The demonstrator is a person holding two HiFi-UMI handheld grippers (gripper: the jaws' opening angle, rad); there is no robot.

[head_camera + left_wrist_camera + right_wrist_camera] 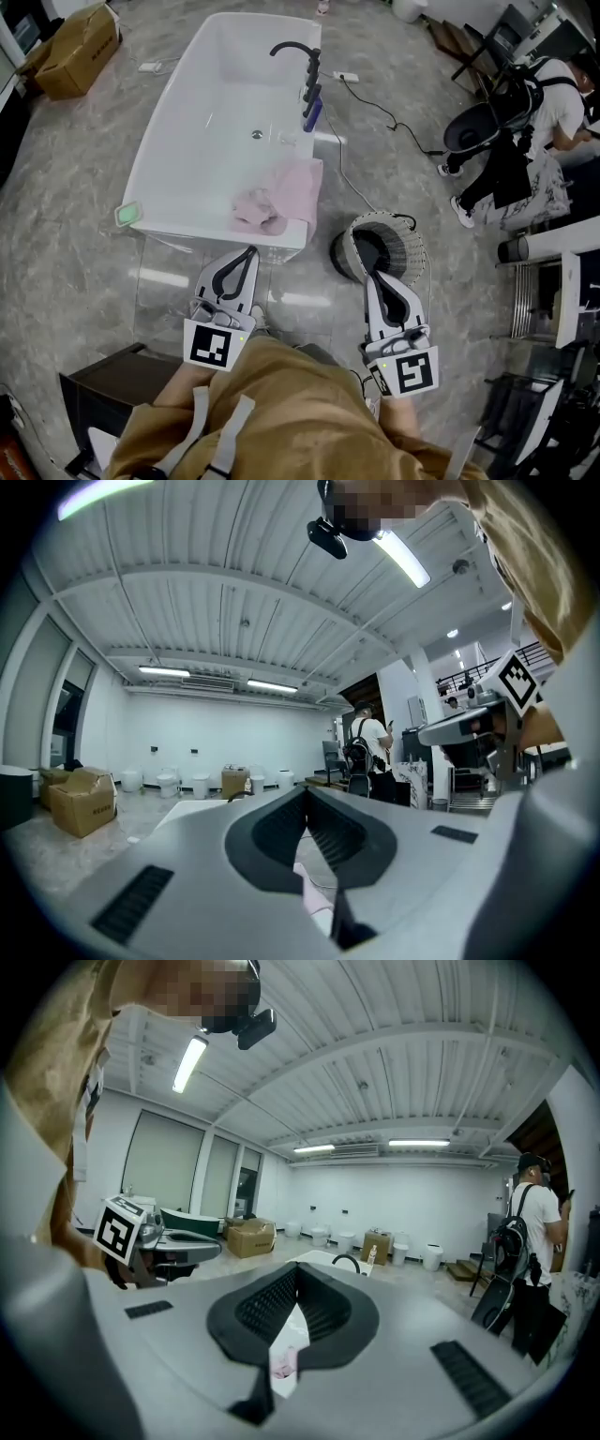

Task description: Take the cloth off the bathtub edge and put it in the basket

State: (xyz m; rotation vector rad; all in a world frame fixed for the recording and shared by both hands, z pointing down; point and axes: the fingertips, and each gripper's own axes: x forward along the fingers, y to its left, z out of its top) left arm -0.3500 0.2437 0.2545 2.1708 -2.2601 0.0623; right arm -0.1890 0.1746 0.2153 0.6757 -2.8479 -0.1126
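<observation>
A pink cloth [279, 197] lies crumpled over the near right corner of the white bathtub [178, 131], partly inside and partly on its edge. The round ribbed basket [405, 246] stands on the floor just right of that corner. My left gripper [250, 251] is held low in front of the tub's near edge, shut and empty, a short way below the cloth. My right gripper [369, 276] is shut and empty too, its tip over the basket's near rim. In the left gripper view, the cloth [315, 894] peeks through below the closed jaws; it shows as well in the right gripper view, cloth [283, 1359].
A black faucet [298, 51] and dark bottles [311, 101] stand on the tub's right rim, a green sponge [128, 213] on its near left corner. A cable [375, 111] runs over the floor. A person [530, 141] is at the right, a cardboard box [80, 39] far left.
</observation>
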